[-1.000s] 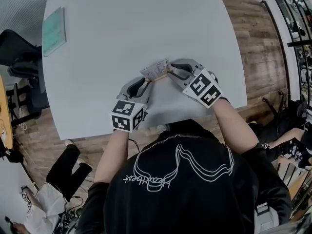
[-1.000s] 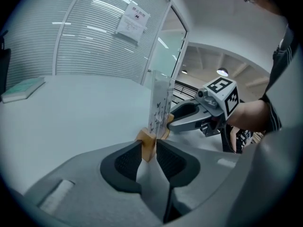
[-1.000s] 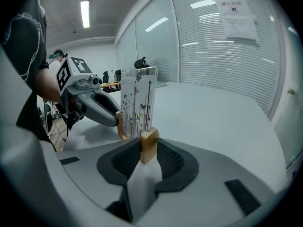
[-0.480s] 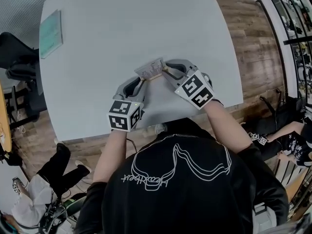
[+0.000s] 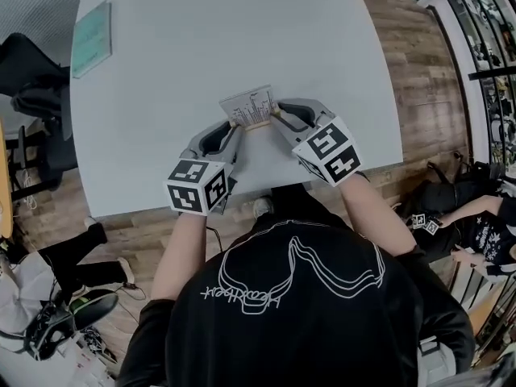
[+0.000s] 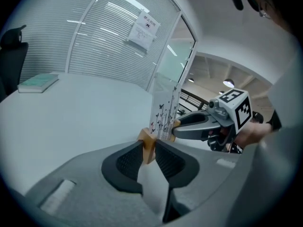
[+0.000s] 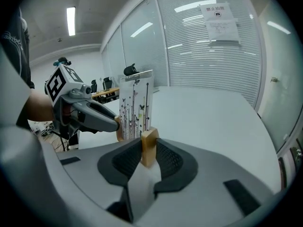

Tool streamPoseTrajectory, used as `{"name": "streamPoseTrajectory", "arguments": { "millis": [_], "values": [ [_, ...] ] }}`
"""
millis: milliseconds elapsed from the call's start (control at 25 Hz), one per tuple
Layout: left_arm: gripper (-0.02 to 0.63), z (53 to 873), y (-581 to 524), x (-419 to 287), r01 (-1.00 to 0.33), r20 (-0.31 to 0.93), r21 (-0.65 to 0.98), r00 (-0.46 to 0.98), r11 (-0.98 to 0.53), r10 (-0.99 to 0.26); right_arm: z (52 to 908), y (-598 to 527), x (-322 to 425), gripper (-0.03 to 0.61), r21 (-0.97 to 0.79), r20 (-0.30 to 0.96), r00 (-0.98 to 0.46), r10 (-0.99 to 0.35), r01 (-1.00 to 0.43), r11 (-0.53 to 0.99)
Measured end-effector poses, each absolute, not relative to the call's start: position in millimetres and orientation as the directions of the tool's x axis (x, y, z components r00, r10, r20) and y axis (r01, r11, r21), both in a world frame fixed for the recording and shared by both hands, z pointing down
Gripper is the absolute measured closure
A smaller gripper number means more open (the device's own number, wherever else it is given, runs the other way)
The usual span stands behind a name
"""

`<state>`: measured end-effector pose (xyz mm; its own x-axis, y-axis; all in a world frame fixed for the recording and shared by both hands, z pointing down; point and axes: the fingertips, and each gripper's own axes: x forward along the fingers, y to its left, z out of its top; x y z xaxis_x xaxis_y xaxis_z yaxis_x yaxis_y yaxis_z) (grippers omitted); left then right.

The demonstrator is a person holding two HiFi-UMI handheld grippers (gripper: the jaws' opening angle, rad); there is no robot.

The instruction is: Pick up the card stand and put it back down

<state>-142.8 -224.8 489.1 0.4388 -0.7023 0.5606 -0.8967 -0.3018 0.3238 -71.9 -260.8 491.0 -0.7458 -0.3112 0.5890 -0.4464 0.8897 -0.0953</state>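
Observation:
The card stand (image 5: pixel 251 106) is a small wooden base holding an upright white card printed with plants and butterflies. It is near the table's front edge, between my two grippers. My left gripper (image 5: pixel 241 129) grips the base's left end (image 6: pixel 147 144), its jaws still closing and the pads pressing on the wood. My right gripper (image 5: pixel 275 119) is shut on the other end (image 7: pixel 149 145). The card (image 6: pixel 165 111) stands upright between them. Each gripper view shows the opposite gripper (image 6: pixel 203 125) (image 7: pixel 90 115) at the far end. I cannot tell whether the base touches the table.
The white table (image 5: pixel 201 47) stretches away behind the stand. A teal book (image 5: pixel 90 39) lies at its far left corner. A dark chair (image 5: pixel 28 83) stands left of the table. A person (image 5: pixel 48 285) sits on the floor at lower left. Wooden floor lies to the right.
Both grippers stay on the two ends of the stand's base. The pair and the stand sit slightly further up and left in the head view. The person on the floor has moved.

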Motion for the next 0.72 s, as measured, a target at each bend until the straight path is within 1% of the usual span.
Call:
{"name": "streamPoseTrajectory", "arguments": {
  "millis": [160,480,720],
  "values": [
    [0.526,471,-199,-147,-0.895,0.566,0.295,0.446,-0.335,-0.694,470,-236,-77,0.477,-0.087,0.58,-0.748,-0.322,-0.449,0.889],
    [0.526,430,-147,-165,-0.899,0.531,0.275,0.437,-0.34,-0.726,432,-185,-94,0.479,-0.097,0.523,-0.776,-0.353,-0.466,0.88],
    [0.526,405,-105,-171,-0.897,0.52,0.282,0.442,-0.341,-0.731,411,-140,-98,0.479,-0.105,0.517,-0.769,-0.376,-0.492,0.864]
  ]
}}
